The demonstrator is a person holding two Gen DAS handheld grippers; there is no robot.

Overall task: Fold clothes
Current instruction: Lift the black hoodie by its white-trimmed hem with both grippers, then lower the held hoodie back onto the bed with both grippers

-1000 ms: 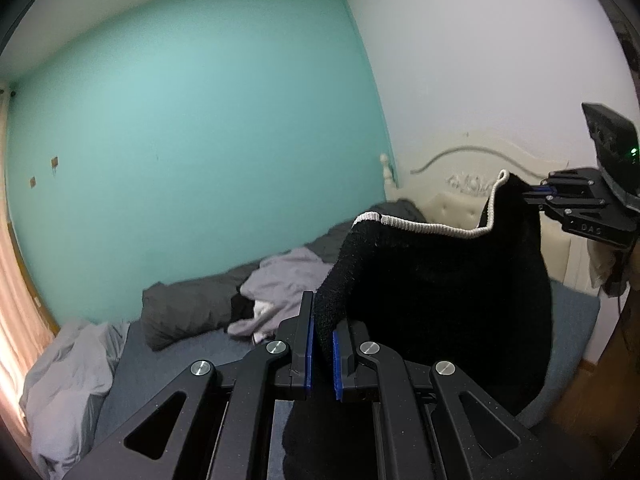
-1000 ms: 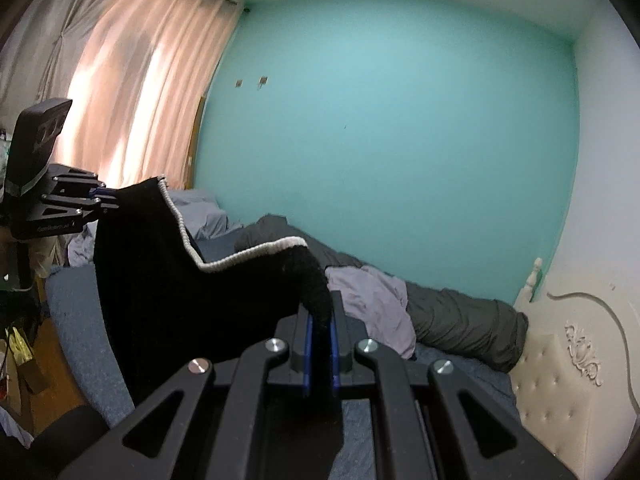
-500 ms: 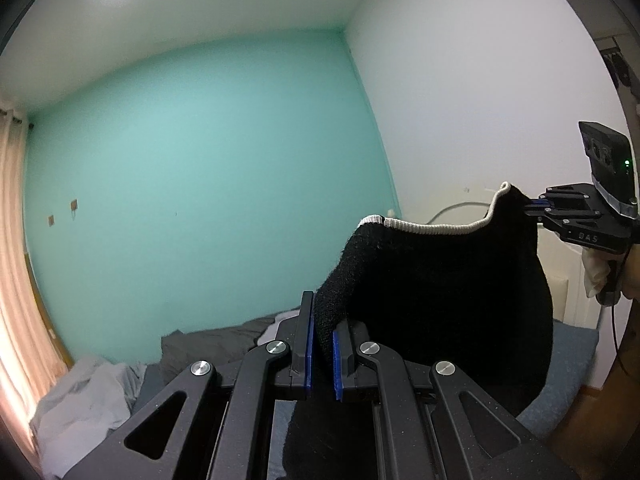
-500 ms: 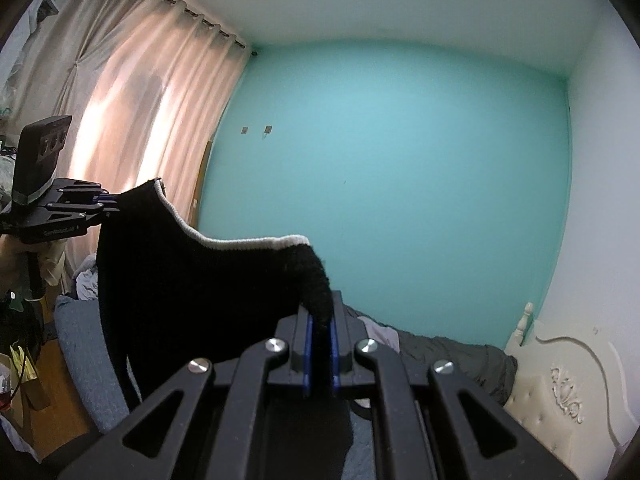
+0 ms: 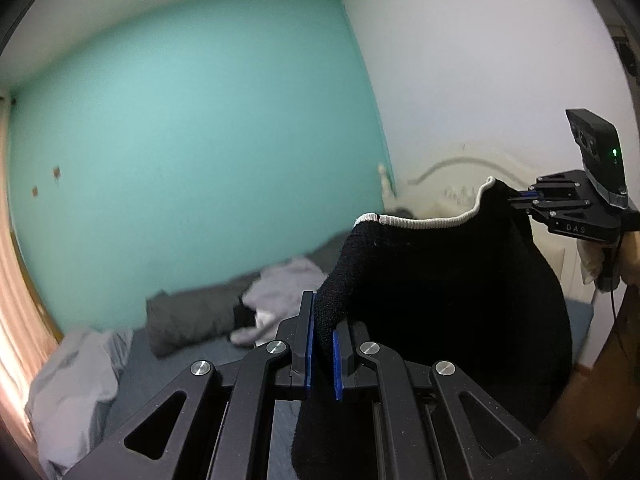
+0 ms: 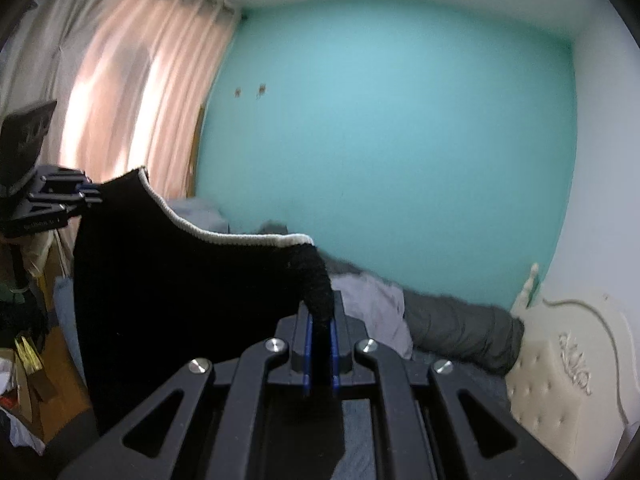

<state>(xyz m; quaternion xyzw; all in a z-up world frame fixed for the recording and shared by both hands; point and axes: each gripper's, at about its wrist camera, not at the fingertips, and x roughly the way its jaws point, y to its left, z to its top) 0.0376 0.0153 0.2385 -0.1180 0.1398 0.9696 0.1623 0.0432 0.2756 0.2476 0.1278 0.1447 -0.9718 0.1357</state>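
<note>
A black knit garment (image 5: 460, 292) with a white ribbed edge (image 5: 424, 223) hangs in the air between my two grippers, above the bed. My left gripper (image 5: 323, 344) is shut on one corner of it. My right gripper (image 6: 320, 344) is shut on the other corner. In the left wrist view the right gripper (image 5: 520, 197) holds the far corner at upper right. In the right wrist view the left gripper (image 6: 94, 196) holds the far corner at left, and the garment (image 6: 180, 300) drapes down between them.
A bed with a blue-grey sheet (image 5: 168, 364) lies below. On it are a dark grey duvet (image 6: 460, 328), a pale lilac garment (image 5: 280, 284) and a light grey heap (image 5: 72, 380). A cream headboard (image 6: 560, 360) stands at the right. Pink curtains (image 6: 132, 92) hang at the left.
Both grippers have tilted back down with the garment, after rising half a second ago. The bed and headboard have come back into view. The hold on both corners is unchanged.
</note>
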